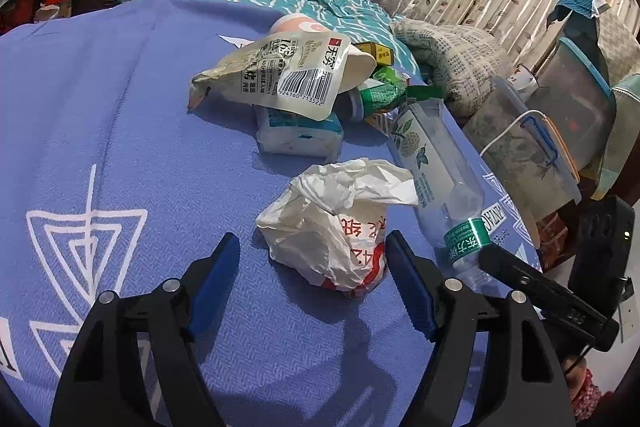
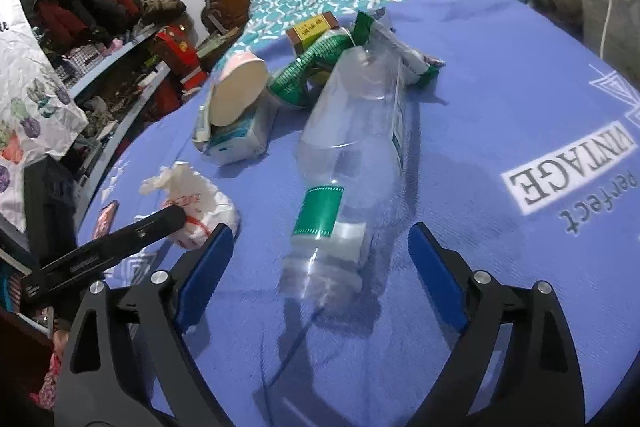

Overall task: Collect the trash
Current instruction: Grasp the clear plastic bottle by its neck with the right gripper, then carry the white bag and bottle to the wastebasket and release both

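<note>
On the bed's blue blanket (image 1: 120,147) lie 2 targets; our left gripper (image 1: 312,291), fingers spread, flanks a crumpled bag (image 1: 328,227), light, soft, pinchable anywhere; our right gripper (image 2: 320,267), spread, faces an empty bottle (image 2: 352,147), light, slippery, best gripped mid-body.

Bed with blue blanket (image 1: 120,131) bearing crumpled bag (image 1: 336,227), clear bottle (image 2: 352,147), tissue pack (image 1: 300,135), wrappers (image 1: 276,75)

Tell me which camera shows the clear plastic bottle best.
The right wrist view: the clear plastic bottle lies lengthwise on the blue blanket, centred ahead of the open right tool and unobstructed. In the left wrist view it runs along the right side, partly hidden behind the crumpled white bag.
</note>
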Tool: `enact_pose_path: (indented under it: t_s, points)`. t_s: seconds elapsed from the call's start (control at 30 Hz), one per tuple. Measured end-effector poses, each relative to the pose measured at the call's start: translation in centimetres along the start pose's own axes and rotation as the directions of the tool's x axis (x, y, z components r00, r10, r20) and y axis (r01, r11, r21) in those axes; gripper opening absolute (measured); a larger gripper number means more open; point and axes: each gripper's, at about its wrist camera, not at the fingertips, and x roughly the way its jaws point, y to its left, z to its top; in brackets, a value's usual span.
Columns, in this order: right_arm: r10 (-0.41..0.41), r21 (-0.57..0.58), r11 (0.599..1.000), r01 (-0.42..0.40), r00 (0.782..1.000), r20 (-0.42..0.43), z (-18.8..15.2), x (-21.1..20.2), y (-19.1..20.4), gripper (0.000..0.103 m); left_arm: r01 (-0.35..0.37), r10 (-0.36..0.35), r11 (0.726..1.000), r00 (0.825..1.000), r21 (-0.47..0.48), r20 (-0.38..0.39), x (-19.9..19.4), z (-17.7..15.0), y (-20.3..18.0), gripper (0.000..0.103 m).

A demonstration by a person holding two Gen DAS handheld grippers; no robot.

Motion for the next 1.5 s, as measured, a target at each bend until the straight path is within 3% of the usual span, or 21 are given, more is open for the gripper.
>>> enact_pose_path:
  t_s: [0.17,0.2,0.23,0.27,0.4,0.57,0.77,0.87,1.03,1.17,1.23,1.27,1.33,1.4,1.43,1.47,1.5]
  points:
    - [-0.002,0.058,0.998,0.003,0.999,-0.034,-0.1,1.6,-1.0,0.085,0.007,-0.007,1.0,1.0,-0.004,-0.004,0.2,0.1,0.1,0.071]
    - [-0.002,0.058,0.998,0.004,1.0,-0.028,-0.2,1.6,-1.0,0.079,0.011,-0.011,1.0,1.0,-0.004,-0.002,0.2,0.1,0.0,0.068]
    - [0.013,0.054,0.999,-0.01,0.999,-0.04,-0.1,1.7,-1.1,0.053,0.022,-0.022,1.0,1.0,0.0,-0.003,0.3,0.1,0.0,0.064]
    - [0.034,0.059,0.998,-0.031,0.998,-0.057,-0.2,1.9,-1.3,0.047,0.033,-0.033,0.999,0.999,0.007,-0.008,0.4,0.1,-0.2,0.047]
    - [0.086,0.097,0.992,-0.081,0.995,-0.052,-0.8,1.0,-2.4,0.045,0.041,-0.042,0.998,0.999,0.054,0.003,0.1,-0.1,-1.4,0.042]
    - [0.121,0.145,0.982,-0.119,0.993,-0.009,-2.0,-1.5,-4.0,0.043,0.138,-0.139,0.985,0.99,0.1,0.003,-0.7,0.6,-4.6,0.042]
    - [0.129,0.253,0.957,-0.141,0.99,0.064,-3.0,-4.7,-8.3,0.043,0.211,-0.196,0.958,0.976,0.194,-0.095,2.5,1.7,-10.4,0.042]
    - [0.105,0.298,0.945,-0.137,0.987,0.123,-3.7,-7.1,-10.9,0.043,0.266,-0.23,0.936,0.958,0.232,-0.169,5.2,2.2,-14.1,0.042]
    - [-0.025,0.399,0.913,-0.082,0.966,0.256,-4.1,-11.7,-16.8,0.043,0.354,-0.262,0.873,0.921,0.335,-0.288,11.3,3.6,-23.5,0.042]
    - [-0.159,0.537,0.843,-0.044,0.932,0.326,-4.6,-15.6,-23.2,0.043,0.435,-0.29,0.802,0.882,0.409,-0.371,16.5,4.3,-32.9,0.042]
    - [-0.213,0.602,0.797,-0.039,0.916,0.341,-4.8,-17.1,-26.3,0.043,0.459,-0.294,0.772,0.871,0.44,-0.393,18.4,4.5,-37.0,0.043]
    - [-0.232,0.629,0.776,-0.04,0.91,0.344,-4.8,-17.7,-27.7,0.043,0.475,-0.295,0.749,0.863,0.462,-0.409,20.2,4.6,-40.2,0.043]
    - [-0.263,0.683,0.728,-0.053,0.899,0.35,-4.6,-18.4,-30.3,0.043,0.472,-0.281,0.729,0.867,0.496,-0.412,22.8,4.7,-44.6,0.051]
    - [-0.27,0.716,0.696,-0.064,0.9,0.343,-4.0,-18.4,-32.2,0.047,0.445,-0.245,0.733,0.879,0.515,-0.41,25.2,4.6,-47.5,0.09]
    - [-0.272,0.725,0.686,-0.063,0.902,0.335,-3.7,-18.3,-32.8,0.062,0.402,-0.208,0.748,0.898,0.528,-0.389,26.8,4.6,-49.0,0.092]
    - [-0.283,0.737,0.673,-0.057,0.901,0.328,-3.4,-18.2,-33.3,0.075,0.39,-0.194,0.752,0.902,0.532,-0.387,27.7,4.7,-49.6,0.091]
    - [-0.302,0.738,0.672,-0.06,0.888,0.347,-3.4,-18.4,-33.3,0.076,0.384,-0.18,0.756,0.901,0.531,-0.395,28.6,4.8,-50.1,0.088]
